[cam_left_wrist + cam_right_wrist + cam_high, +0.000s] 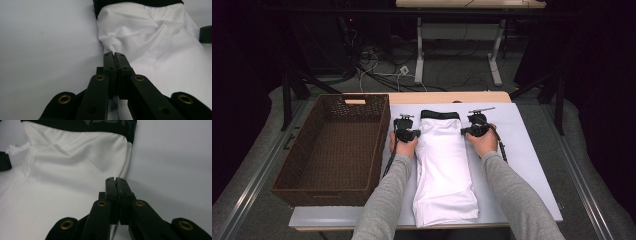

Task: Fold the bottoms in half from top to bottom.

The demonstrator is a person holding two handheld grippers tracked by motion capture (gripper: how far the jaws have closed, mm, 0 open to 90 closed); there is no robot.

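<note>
A folded white garment with a black waistband lies lengthwise on the white tabletop. My left gripper sits at its left edge near the waistband end, and my right gripper sits at its right edge opposite. In the left gripper view the jaws are shut, with the puckered edge of the garment pinched at their tips. The right gripper view has its jaws shut on the garment's other edge, just below the waistband.
A brown wicker basket stands on the table's left side, close to my left hand. A wooden strip runs along the table's far edge. Beyond it are a table frame and cables on the floor.
</note>
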